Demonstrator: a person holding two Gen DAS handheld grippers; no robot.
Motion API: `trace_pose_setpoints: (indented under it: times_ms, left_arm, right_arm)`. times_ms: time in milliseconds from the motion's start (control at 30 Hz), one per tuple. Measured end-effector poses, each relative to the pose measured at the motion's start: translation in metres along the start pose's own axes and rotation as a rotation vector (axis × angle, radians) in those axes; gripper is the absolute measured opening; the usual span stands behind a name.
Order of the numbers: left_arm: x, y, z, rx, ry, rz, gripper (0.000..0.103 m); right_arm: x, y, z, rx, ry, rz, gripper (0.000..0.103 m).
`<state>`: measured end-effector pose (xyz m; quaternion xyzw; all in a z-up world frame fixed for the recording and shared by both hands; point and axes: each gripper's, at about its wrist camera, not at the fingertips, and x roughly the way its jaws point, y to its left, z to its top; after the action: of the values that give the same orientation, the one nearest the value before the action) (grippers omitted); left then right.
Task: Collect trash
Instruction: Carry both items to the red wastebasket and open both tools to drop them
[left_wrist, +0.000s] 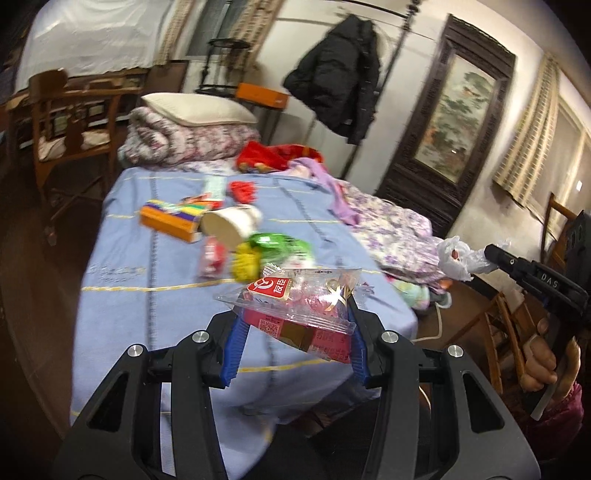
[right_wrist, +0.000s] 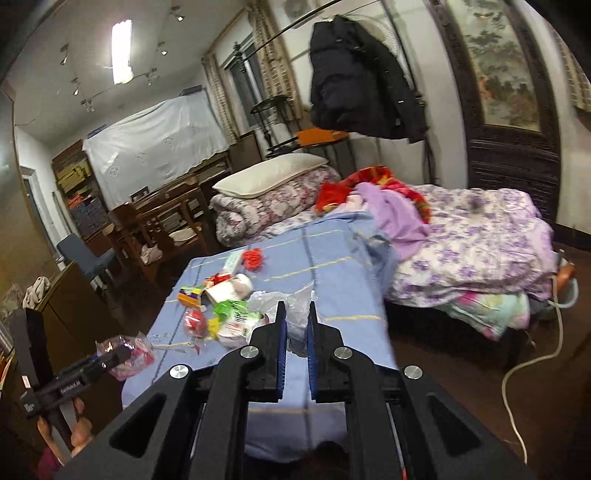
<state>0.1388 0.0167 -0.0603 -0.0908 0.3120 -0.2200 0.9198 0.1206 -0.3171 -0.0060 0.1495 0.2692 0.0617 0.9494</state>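
My left gripper (left_wrist: 295, 310) is shut on a clear snack wrapper (left_wrist: 295, 295) with a red label, held above the near end of the bed. In the right wrist view the left gripper (right_wrist: 122, 354) shows at lower left with the same wrapper (right_wrist: 129, 350). My right gripper (right_wrist: 296, 306) is shut on a crumpled clear plastic bag (right_wrist: 264, 300). It appears at the right of the left wrist view as the right gripper (left_wrist: 491, 253) with the white plastic bag (left_wrist: 456, 258) at its tip. More trash lies on the blue cover: an orange box (left_wrist: 170, 221), a paper cup (left_wrist: 231, 223), a green wrapper (left_wrist: 273, 242) and a red wrapper (left_wrist: 212, 258).
The bed (left_wrist: 122, 302) has a blue cover, with a rolled quilt and pillow (left_wrist: 195, 110) at its far end. A purple floral quilt (right_wrist: 480, 251) lies to the right. A dark coat (left_wrist: 340, 74) hangs behind, a wooden chair (left_wrist: 70, 122) stands left, and a white cable (right_wrist: 517, 369) runs over the floor.
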Motion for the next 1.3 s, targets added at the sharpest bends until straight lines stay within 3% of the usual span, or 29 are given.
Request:
trace_pose_setpoints:
  times_ms: [400,800,1033,1300]
  left_arm:
    - [-0.016,-0.133,-0.015,0.197,0.005,-0.193,0.047]
    - [-0.035,-0.251,-0.04,0.353,0.033,-0.323,0.047]
    - [-0.044,-0.293,-0.045,0.414,0.032,-0.342,0.047]
    - [-0.036,-0.316,-0.053,0.454,0.058,-0.373,0.047]
  right_arm:
    - [-0.11,-0.067,-0.019,0.07,-0.093,-0.063,0.01]
    - [-0.188,-0.096,-0.025,0.044,-0.181,-0.049,0.01]
    - [-0.21,-0.128,-0.035,0.064,-0.191,-0.087,0.01]
    - [-0.202,-0.162,-0.049,0.126,-0.152,-0.12,0.01]
